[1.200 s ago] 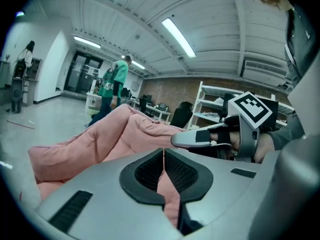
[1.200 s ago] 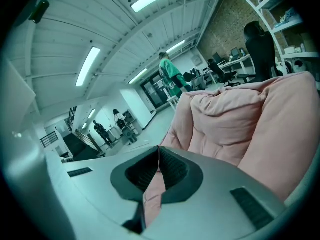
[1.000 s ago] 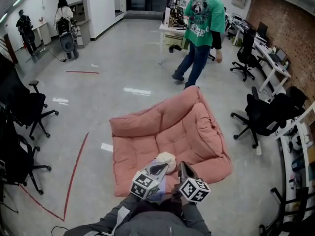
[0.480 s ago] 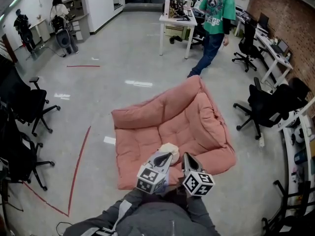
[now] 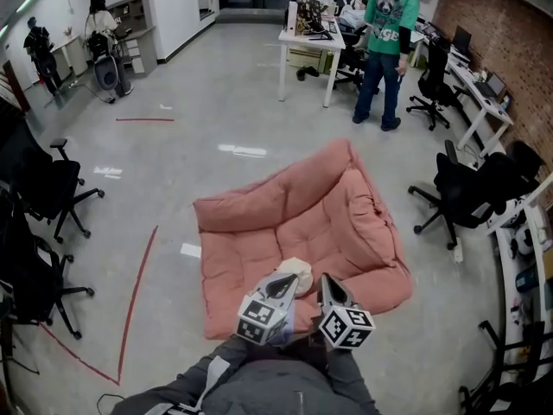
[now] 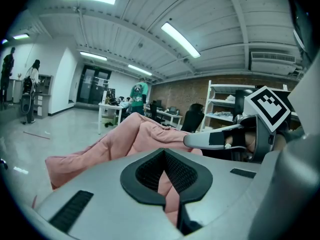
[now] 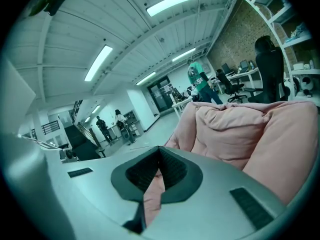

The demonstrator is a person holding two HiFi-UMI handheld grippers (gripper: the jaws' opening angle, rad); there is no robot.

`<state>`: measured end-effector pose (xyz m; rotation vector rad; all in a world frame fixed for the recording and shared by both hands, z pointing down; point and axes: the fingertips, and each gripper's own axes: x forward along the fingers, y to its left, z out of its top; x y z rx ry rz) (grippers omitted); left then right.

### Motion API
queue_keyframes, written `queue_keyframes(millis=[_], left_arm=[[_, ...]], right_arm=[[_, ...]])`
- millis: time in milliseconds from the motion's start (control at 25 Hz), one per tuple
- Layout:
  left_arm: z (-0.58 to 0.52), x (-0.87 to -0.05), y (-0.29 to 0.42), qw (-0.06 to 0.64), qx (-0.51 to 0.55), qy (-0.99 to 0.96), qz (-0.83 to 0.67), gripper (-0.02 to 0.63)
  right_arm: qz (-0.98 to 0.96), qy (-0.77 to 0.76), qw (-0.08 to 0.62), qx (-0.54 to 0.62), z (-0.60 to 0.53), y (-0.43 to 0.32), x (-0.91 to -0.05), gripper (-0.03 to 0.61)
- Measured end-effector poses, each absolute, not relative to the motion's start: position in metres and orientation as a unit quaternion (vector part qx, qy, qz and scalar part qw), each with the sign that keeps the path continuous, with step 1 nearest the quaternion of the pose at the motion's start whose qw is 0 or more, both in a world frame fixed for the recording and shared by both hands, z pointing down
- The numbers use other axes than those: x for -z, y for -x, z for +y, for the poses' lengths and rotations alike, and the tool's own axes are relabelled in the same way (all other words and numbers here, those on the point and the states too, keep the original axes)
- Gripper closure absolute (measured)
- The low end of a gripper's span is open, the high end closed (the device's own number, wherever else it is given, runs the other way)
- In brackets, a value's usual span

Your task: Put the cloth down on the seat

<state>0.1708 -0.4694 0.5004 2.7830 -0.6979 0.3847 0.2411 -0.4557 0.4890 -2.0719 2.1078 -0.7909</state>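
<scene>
Cloth (image 5: 295, 274): small cream bundle, lying on the pink seat (image 5: 328, 223) near its front edge, roughly mid-width, just ahead of the two grippers. Seat is a padded floor cushion, back and right side raised.

Left gripper (image 5: 282, 283): jaws together, nothing pinched. Its own view shows only pink seat through the gap behind the tips. Its tip is right at the near side of the cloth in the head view; can't tell if touching.

Right gripper (image 5: 327, 282): jaws together too, nothing cream between them, seat side cushion ahead. It sits just beside the cloth, to its right, apart from it.

Progress, judged: cloth looks already down on the seat and neither gripper holds it, so the placing is probably done. All that's left would be pulling both grippers back off the front edge. Cloth is bunched, not spread.

Bystander in a green shirt (image 5: 384, 54) stands far off by the desks, not involved.
</scene>
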Motion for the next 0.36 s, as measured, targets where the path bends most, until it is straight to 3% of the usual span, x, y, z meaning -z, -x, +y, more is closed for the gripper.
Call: queue_keyframes(millis=[360], left_arm=[[-0.4648,-0.5050,-0.1769,0.146,-0.123,-0.953,-0.237,0.606]], right_arm=[[0.692,0.671,0.037,0.263,-0.4483,-0.2375,-0.4912,0.571]])
